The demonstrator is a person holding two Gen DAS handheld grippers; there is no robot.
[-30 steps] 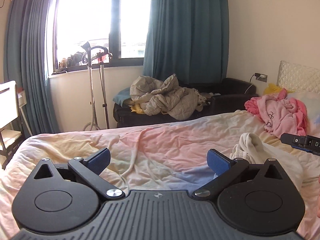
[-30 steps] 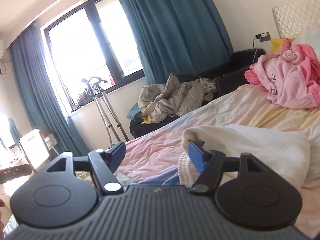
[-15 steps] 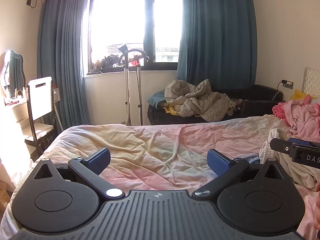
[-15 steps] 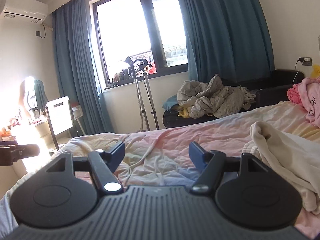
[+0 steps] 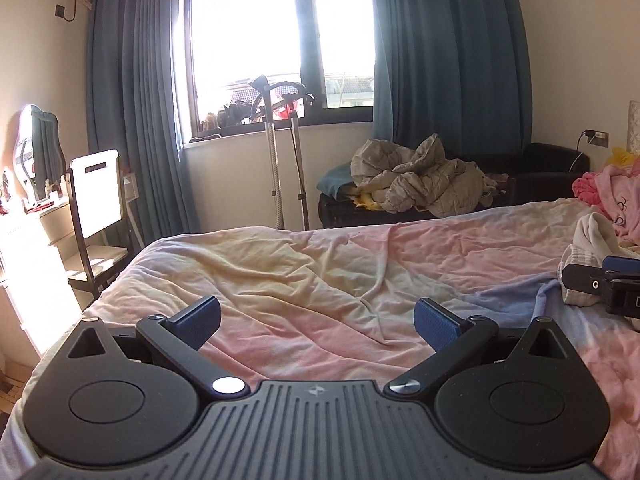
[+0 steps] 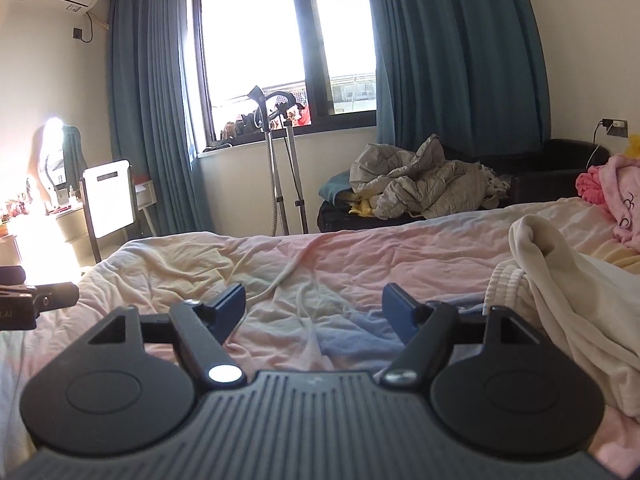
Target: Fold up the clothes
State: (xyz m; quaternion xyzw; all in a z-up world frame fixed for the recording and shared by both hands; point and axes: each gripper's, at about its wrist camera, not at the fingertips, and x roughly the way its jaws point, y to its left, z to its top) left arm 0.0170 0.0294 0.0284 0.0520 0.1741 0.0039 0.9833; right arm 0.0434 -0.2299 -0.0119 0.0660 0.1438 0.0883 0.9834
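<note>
The black sofa (image 5: 532, 176) along the far wall, right of centre in both views, carries a crumpled grey-beige quilt (image 5: 424, 180) with something yellow tucked under its lower left edge; what that yellow item is cannot be made out at this distance.

The cream garment (image 6: 560, 280) lies on the bed (image 5: 304, 272) at the right edge of both frames. In the right wrist view it runs from a ribbed hem at middle right down toward the lower right corner, its long axis slanting that way, with a rounded fold standing up at its upper end. In the left wrist view only its bunched end shows, partly behind the right gripper.

The left gripper (image 5: 316, 318) hovers low over the rumpled pink and yellow sheet, jaws spread wide and holding nothing. The right gripper (image 6: 314, 308) is likewise released and empty, its right finger just beside the ribbed hem without clearly touching it.

A pink robe (image 6: 620, 196) is heaped at upper right. A garment steamer (image 5: 280, 152) stands before the window (image 5: 280, 40) at centre, between blue curtains (image 5: 448, 52). A white chair (image 5: 96, 200) and dresser sit at left in glare.
</note>
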